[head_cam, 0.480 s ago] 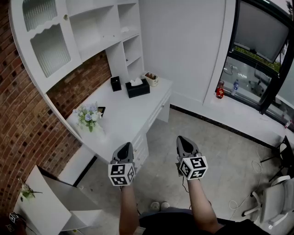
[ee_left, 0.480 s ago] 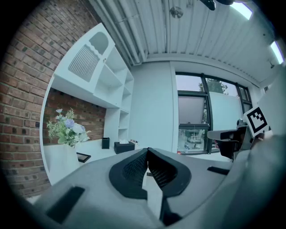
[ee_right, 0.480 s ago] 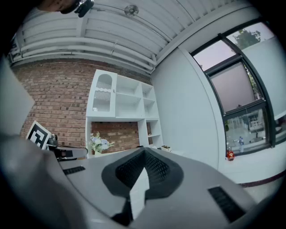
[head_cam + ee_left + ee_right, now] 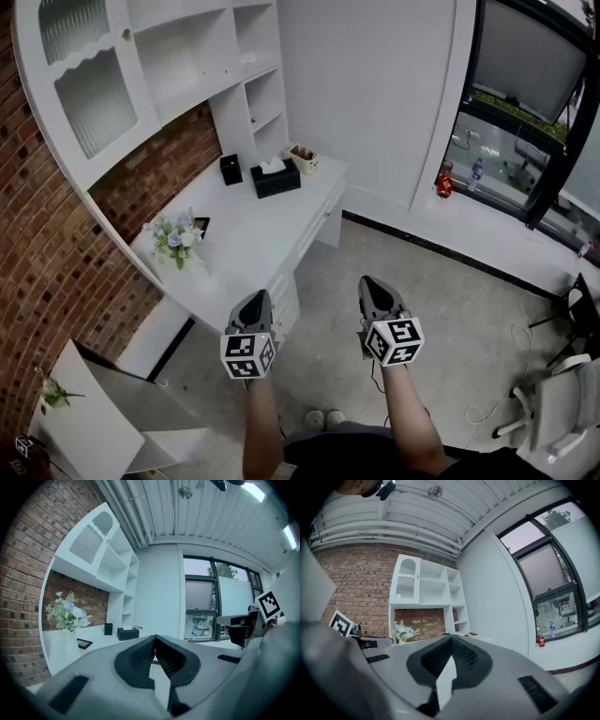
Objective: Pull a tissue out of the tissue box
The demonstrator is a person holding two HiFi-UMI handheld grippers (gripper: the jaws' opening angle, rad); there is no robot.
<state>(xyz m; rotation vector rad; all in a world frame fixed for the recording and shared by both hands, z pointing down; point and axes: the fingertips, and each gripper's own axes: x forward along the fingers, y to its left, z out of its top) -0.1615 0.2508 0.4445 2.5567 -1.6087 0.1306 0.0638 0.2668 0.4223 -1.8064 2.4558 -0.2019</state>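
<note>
Left gripper (image 4: 254,300) and right gripper (image 4: 374,286) are staying closed, empty, well short of the tissue box (image 4: 275,177) | nothing is changing but slight view drift | reach is still pending

Head camera looks steeply down; left gripper (image 4: 254,302) and right gripper (image 4: 375,289) cameras face level past their jaws, sharing the distant tabletop (image 4: 253,234).

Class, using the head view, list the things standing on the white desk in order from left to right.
flower bunch → flat dark frame → small black holder → tissue box → small basket
</note>
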